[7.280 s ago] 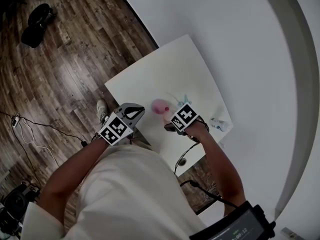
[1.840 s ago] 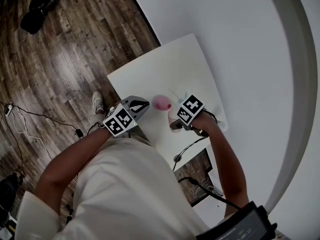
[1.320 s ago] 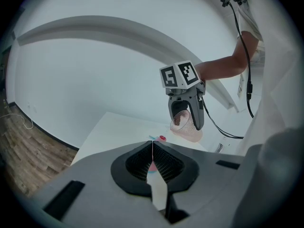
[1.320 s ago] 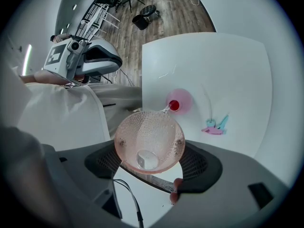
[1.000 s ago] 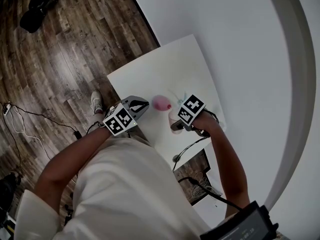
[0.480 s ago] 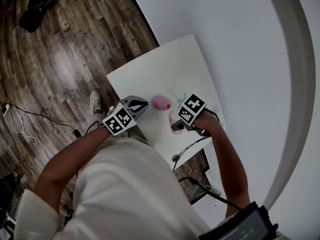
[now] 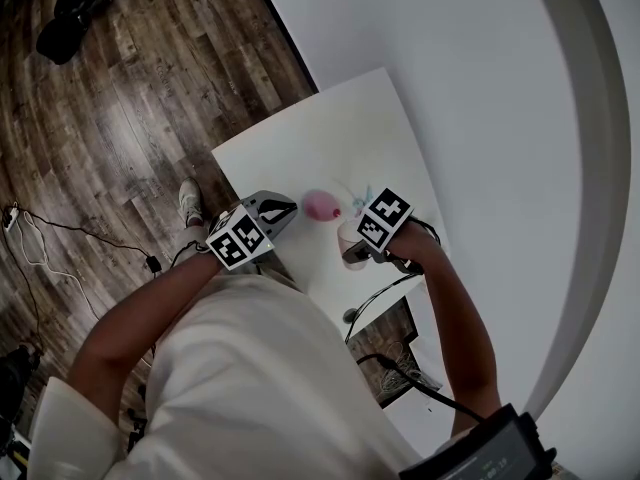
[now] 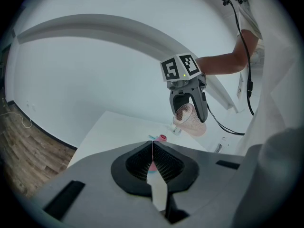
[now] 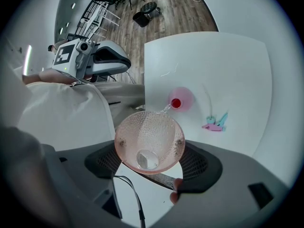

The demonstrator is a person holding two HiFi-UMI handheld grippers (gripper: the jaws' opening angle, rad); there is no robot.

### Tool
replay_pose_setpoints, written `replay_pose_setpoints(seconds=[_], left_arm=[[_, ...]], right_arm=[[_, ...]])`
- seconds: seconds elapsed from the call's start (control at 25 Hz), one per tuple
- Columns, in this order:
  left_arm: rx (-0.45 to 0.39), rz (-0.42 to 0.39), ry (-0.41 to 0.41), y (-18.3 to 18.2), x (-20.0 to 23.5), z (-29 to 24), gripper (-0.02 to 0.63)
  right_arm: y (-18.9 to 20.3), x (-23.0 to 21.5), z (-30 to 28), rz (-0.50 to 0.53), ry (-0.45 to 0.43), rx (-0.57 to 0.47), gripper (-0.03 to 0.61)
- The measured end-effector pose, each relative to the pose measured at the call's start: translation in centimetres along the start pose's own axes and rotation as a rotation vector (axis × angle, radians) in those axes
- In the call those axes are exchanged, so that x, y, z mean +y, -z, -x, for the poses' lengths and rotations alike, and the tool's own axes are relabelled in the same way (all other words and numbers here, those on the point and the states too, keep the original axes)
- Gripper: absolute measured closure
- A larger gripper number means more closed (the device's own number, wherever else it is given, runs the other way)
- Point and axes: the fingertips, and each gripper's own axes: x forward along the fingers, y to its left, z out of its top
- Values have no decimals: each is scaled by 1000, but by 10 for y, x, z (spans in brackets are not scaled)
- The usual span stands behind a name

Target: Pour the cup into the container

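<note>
- The cup [image 9: 149, 141] is pinched between the jaws of the right gripper [image 9: 152, 161] and tipped, with its rim just above the container [image 9: 180, 101] on the table [image 9: 228, 65].
- The right forearm reaches in over the table's near edge.
- The left gripper [image 8: 152, 146] has its jaws pressed together with nothing between them, and is held level beside the container.

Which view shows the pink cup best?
The right gripper view: the cup fills the centre, mouth toward the camera, between the jaws. The left gripper view shows it small, from the side. The head view mostly hides it behind the marker cube.
</note>
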Motion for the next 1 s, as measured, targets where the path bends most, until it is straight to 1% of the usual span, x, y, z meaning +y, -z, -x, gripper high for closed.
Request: replay_pose_setpoints(seconds=[1.0], left_arm=[[10, -3, 9, 6, 3, -3, 601]], right_arm=[[3, 2, 2, -11, -17, 29, 209]])
